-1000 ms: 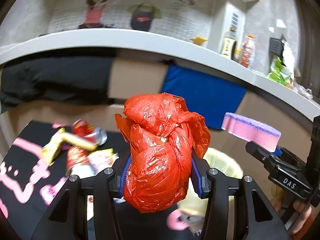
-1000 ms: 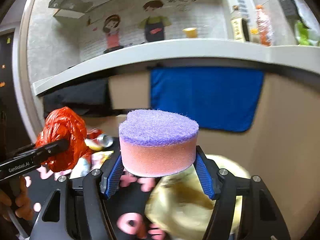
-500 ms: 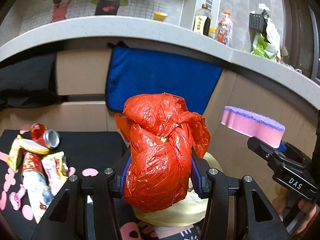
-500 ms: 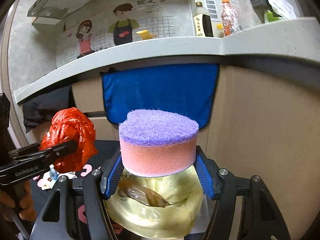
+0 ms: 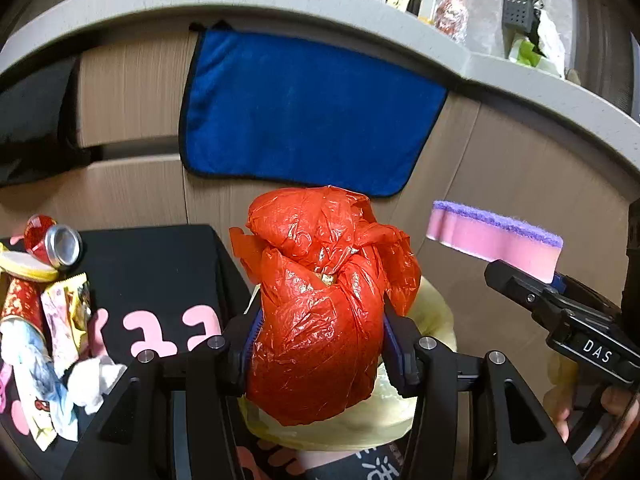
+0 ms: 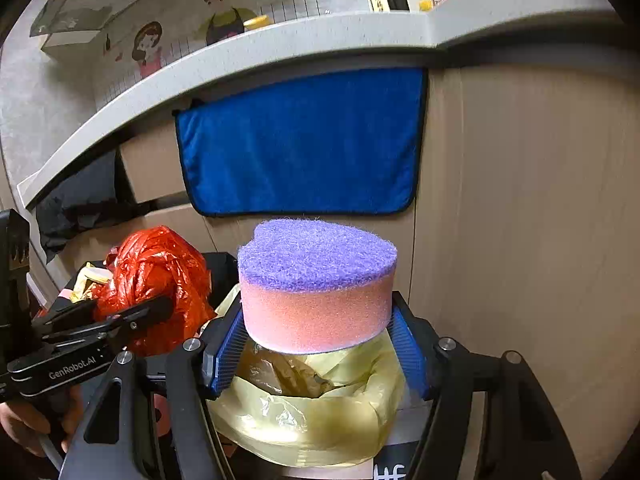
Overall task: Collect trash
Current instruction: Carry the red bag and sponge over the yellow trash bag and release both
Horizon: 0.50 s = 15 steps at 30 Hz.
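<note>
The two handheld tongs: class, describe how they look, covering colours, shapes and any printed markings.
Both tongs are black, angular frames with silver screws at the joints. Ribbed blue pads line the fingers of the left tongs; the right tongs match. White lettering marks their sides: "DAS" on the right tongs, "GenRobot.AI" on the left. A bare hand grips the left handle; no sleeve or cable shows.

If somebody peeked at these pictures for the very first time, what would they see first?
Probably the crumpled shiny red plastic bag, squeezed in the left tongs right in the middle. Next, the thick pink sponge with a fuzzy purple top, gripped by the right tongs just above a bin lined with a pale yellow plastic bag. Behind both, a bright blue cloth hangs on the beige cabinet front.
</note>
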Motion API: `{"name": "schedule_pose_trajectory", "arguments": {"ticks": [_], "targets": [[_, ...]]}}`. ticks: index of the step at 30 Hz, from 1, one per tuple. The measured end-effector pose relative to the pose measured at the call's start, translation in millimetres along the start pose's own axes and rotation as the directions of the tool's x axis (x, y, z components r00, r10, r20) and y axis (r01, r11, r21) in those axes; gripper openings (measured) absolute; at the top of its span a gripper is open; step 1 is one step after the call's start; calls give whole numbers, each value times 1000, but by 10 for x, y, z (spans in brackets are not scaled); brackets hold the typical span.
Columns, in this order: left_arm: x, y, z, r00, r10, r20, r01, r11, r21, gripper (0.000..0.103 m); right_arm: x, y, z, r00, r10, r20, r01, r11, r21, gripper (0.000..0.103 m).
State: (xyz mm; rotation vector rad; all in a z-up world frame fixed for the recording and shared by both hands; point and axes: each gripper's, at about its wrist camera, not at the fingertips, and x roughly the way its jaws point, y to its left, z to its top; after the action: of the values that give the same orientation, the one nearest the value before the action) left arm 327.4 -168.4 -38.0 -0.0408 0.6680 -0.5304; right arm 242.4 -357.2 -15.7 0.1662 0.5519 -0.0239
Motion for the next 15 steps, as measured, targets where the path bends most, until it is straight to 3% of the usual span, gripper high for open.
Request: {"name": "schedule_pose_trajectory", "arguments": {"ticks": [12,15], "targets": [[396,107,-65,994,-55,-99,51,998,-39,51,303,-85,-46,998,-8,-68,10,999,31,63],[470,112,-46,991,-72,-113,69,997,-27,58,336,-92,-57,997,-17,-77,19,999,29,63]]}}
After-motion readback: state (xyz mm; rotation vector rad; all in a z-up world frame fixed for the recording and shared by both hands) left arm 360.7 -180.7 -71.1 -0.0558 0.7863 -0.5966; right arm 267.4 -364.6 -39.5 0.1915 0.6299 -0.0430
